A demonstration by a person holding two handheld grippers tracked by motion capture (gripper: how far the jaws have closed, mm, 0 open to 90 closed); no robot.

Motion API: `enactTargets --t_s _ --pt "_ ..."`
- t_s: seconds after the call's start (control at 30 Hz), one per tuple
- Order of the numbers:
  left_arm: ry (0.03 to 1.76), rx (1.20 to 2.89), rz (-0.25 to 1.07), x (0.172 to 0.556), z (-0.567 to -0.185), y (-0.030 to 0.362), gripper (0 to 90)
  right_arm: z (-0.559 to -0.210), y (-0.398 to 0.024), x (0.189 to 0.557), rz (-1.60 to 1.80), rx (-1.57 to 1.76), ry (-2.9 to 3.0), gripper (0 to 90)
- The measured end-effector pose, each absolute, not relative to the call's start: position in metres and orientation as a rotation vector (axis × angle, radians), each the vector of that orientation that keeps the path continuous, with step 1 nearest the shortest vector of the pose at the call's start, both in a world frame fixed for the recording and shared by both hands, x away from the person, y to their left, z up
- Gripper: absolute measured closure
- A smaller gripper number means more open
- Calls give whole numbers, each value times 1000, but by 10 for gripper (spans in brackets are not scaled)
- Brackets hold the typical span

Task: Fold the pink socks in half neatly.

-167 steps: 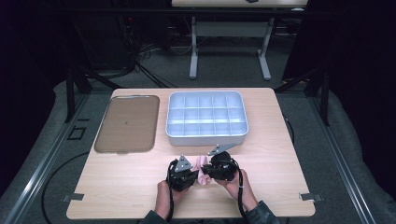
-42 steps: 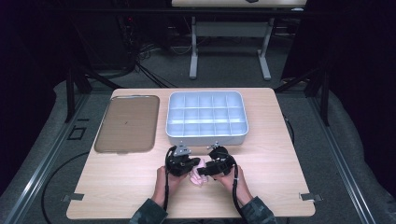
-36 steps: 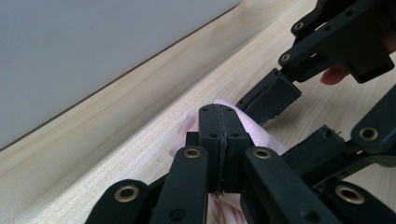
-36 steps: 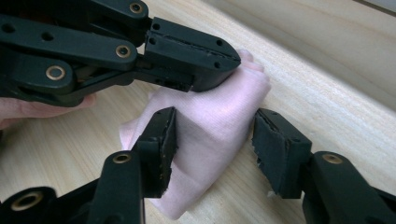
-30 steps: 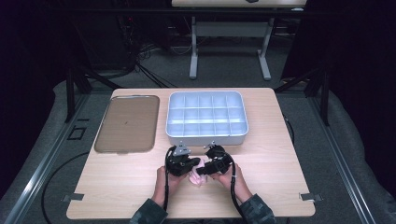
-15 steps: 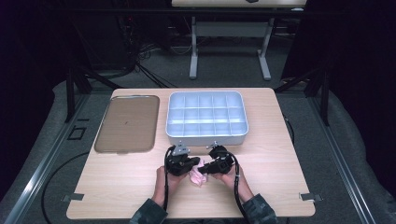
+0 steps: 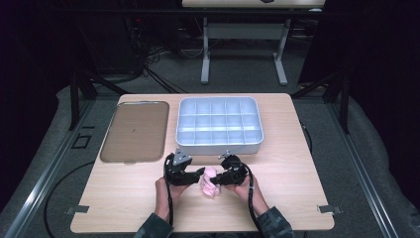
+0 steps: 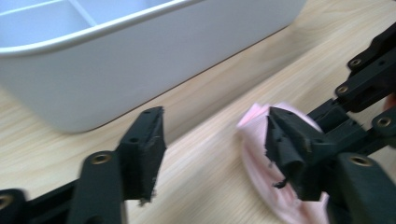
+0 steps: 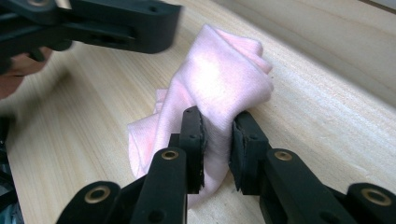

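A crumpled pink cloth (image 7: 209, 182) lies on the wooden table near its front edge, between my two grippers. My right gripper (image 7: 219, 178) is shut on it. In the right gripper view the two pads (image 9: 192, 140) pinch a fold of the cloth (image 9: 219, 74), on which the jaws have just been closing. My left gripper (image 7: 198, 173) stands open just left of the cloth. Its jaws have just been opening, and only bare wood lies between them (image 8: 215, 135). The cloth (image 8: 254, 154) sits behind its right-hand jaw.
A pale compartment tray (image 7: 218, 147) with several empty cells stands just beyond the grippers, and its wall (image 8: 140, 70) is close ahead in the left gripper view. A flat brown tray (image 7: 131, 131) lies at the left. Bare table stretches to both sides.
My left gripper has opened, let go of the pink cloth and drawn back a little to the left. My right gripper has stayed in place on the cloth.
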State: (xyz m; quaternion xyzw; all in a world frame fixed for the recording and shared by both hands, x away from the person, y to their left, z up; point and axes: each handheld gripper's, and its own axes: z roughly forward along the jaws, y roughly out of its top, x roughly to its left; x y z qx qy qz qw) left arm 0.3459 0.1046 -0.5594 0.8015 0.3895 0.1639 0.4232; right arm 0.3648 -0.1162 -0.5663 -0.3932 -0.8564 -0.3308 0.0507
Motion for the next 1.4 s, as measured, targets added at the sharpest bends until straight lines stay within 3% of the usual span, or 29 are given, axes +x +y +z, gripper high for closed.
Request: enactTargets --t_s 0.37,1.4 --pt "1070 2019 472 331 -570 133 227 -566 -116 365 -1009 -1194 -2610 763" --pt "1139 2074 504 316 -590 153 149 -569 -119 365 -1044 -1170 -2614 759"
